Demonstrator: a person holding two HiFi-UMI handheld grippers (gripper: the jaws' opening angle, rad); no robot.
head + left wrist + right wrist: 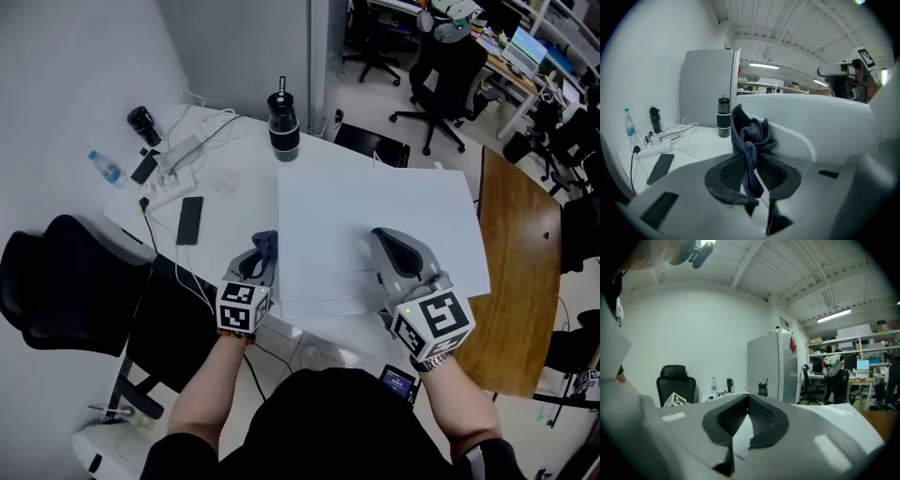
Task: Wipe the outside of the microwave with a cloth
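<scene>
The left gripper (262,251) is pinching a bunched dark blue cloth (750,133) between its pads, with the free wad standing up past the jaw tips. The white microwave (375,220) lies immediately to that gripper's right. In the left gripper view the wad sits against the upper edge of the microwave's left side wall, apparently touching, though firm contact cannot be confirmed. That side wall runs lengthwise away from the person, towards the black tumbler (283,122) on the table (234,150). Judgement: the wiping stroke should follow that line, with pressure directed rightwards into the wall. The left hand is the nearer and the only one carrying cloth. The right gripper (387,240) rests over the microwave's top panel, its jaws pressed together on nothing, well apart from the cloth.
</scene>
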